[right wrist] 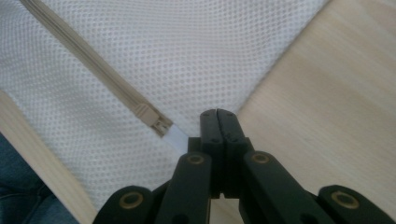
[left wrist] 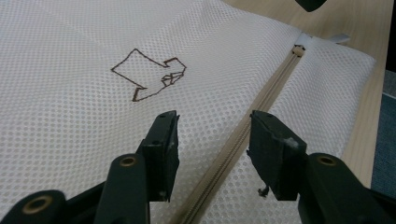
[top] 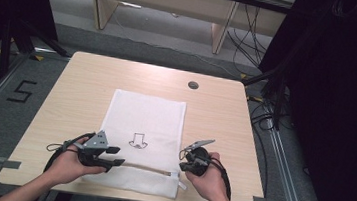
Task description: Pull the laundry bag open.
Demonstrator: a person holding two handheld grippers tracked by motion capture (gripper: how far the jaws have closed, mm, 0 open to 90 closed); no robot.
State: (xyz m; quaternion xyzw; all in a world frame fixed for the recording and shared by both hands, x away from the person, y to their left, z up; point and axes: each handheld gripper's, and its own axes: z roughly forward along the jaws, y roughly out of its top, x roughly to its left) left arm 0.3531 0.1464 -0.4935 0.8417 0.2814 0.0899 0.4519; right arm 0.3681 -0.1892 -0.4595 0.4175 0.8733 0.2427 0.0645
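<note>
I see the white mesh bag [top: 143, 139] flat on the table [top: 66, 99], nearer its six o'clock edge. My left gripper [left wrist: 212, 140] stands open astride the zipper [left wrist: 261, 105]. At the bag's four o'clock corner, my right gripper [right wrist: 218, 116] is clamped shut beside the zipper pull tab [right wrist: 177, 138]; whether it pinches that tab I cannot tell.

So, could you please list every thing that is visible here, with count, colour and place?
mesh bag: one, white, flat on the middle of the table.
zipper: one, beige, closed along the bag's near edge.
zipper pull: one, white, at the zipper's right end, beside the right tool's tips.
drawing: one, brown outline, on the bag.
table: one, light wood.
left tool: one, black, open astride the zipper.
right tool: one, black, shut at the bag's corner.
</note>
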